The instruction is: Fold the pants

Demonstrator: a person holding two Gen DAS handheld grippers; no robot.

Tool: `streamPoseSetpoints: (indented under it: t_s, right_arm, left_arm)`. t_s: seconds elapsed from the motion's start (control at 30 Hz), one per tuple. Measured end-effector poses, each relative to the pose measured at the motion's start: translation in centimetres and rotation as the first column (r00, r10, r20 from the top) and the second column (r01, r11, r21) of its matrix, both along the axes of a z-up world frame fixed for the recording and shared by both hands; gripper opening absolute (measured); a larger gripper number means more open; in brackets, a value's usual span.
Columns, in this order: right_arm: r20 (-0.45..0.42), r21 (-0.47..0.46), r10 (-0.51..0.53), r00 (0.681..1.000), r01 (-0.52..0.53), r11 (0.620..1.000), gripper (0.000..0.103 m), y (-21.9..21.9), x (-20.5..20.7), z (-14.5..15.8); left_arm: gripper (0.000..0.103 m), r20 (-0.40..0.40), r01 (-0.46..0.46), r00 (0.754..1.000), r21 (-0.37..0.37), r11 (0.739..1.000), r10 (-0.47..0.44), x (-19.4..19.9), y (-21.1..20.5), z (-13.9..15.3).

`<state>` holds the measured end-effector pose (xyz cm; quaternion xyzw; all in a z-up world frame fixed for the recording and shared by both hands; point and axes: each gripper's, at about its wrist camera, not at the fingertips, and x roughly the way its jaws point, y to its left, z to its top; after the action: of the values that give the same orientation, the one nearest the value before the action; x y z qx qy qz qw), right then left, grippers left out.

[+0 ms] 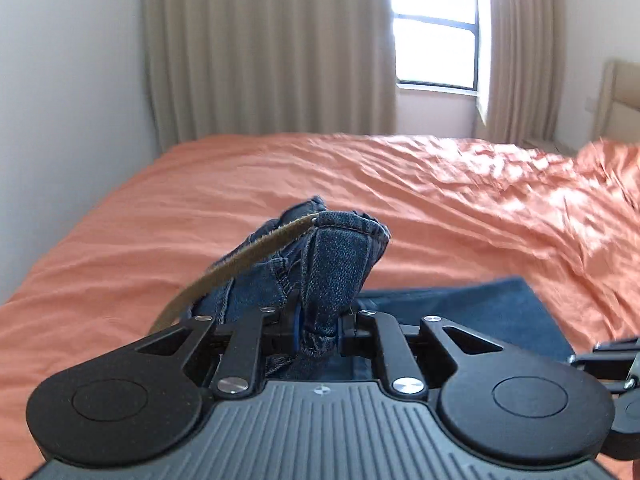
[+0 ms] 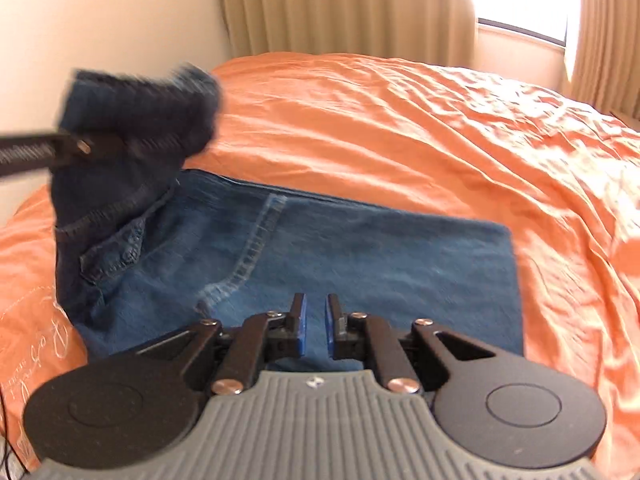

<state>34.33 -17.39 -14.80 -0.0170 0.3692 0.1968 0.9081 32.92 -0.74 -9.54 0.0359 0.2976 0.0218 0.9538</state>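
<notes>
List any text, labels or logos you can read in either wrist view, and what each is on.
Orange bed cover: white cursive embroidery at its near left corner, too slanted and blurred to read reliably.
Grey ribbed body of the right gripper: a small round emblem, no letters.
Grey ribbed body of the left gripper: the same kind of emblem, no letters.
Blue denim pants: no readable label.

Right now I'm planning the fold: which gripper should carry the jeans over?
Left. The left gripper is shut on a lifted bunch of the jeans, while the right gripper is open, holding nothing, just over flat denim.
</notes>
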Motion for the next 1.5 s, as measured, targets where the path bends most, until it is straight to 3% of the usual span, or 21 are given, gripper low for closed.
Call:
streamPoseSetpoints:
  t_s: [0.1,0.27,0.33,0.43,0.5,0.6,0.73,0.8,0.97,1.17,1.37,1.5]
  right_arm:
    - [-0.031,0.012,-0.036,0.999,0.037,0.999,0.005,-2.4,-1.1,-0.9]
    - [-0.076,0.041,-0.073,0.994,0.076,0.996,0.007,-5.0,-2.2,-2.9]
    - [-0.091,0.06,-0.078,0.993,0.083,0.995,0.012,-5.3,-2.3,-3.8]
    - [-0.108,0.078,-0.077,0.991,0.085,0.993,0.016,-5.6,-2.6,-4.5]
    - [-0.113,0.083,-0.076,0.991,0.085,0.993,0.016,-5.7,-2.7,-4.7]
    - [-0.108,0.087,-0.073,0.992,0.082,0.993,0.02,-5.7,-2.6,-4.3]
    - [-0.087,0.114,-0.073,0.994,0.083,0.99,0.03,-5.6,-2.9,-2.9]
    - [-0.076,0.132,-0.066,0.995,0.076,0.988,0.039,-5.3,-2.9,-2.0]
    - [-0.081,0.208,-0.031,0.996,0.047,0.977,0.041,-4.1,-2.2,-0.4]
    - [-0.101,0.268,0.005,0.995,0.022,0.963,0.041,-2.1,0.7,-0.2]
    - [-0.13,0.318,0.036,0.991,0.007,0.948,0.041,0.5,5.5,-1.6]
    - [-0.154,0.312,0.008,0.988,0.041,0.949,0.051,1.8,9.5,-3.4]
  left_arm:
    - [0.017,-0.134,0.101,0.987,0.077,0.992,-0.09,0.0,-4.1,-3.1]
    - [0.024,-0.217,0.139,0.969,0.063,0.988,-0.122,-2.7,-6.3,-6.1]
    - [0.051,-0.251,0.157,0.955,-0.013,0.988,-0.155,-2.4,-5.8,-6.2]
    - [0.067,-0.285,0.151,0.938,-0.179,0.972,-0.198,-1.9,-4.4,-6.2]
    - [0.069,-0.282,0.13,0.936,-0.274,0.953,-0.209,-2.0,-3.3,-5.8]
    - [0.074,-0.271,0.108,0.932,-0.429,0.897,-0.242,-1.7,-1.9,-5.0]
    - [0.074,-0.223,0.085,0.949,-0.495,0.865,-0.222,-1.9,-0.6,-3.2]
    - [0.074,-0.184,0.082,0.962,-0.505,0.859,-0.2,-2.1,0.3,-2.1]
    - [0.072,-0.146,0.023,0.984,-0.461,0.887,-0.101,-1.7,4.1,-0.6]
    - [0.066,-0.188,-0.06,0.982,-0.407,0.912,-0.019,0.0,8.9,-1.6]
    - [0.066,-0.212,-0.103,0.977,-0.387,0.916,0.021,1.7,12.0,-3.3]
    - [0.066,-0.211,-0.109,0.977,-0.39,0.914,0.027,2.8,13.6,-4.1]
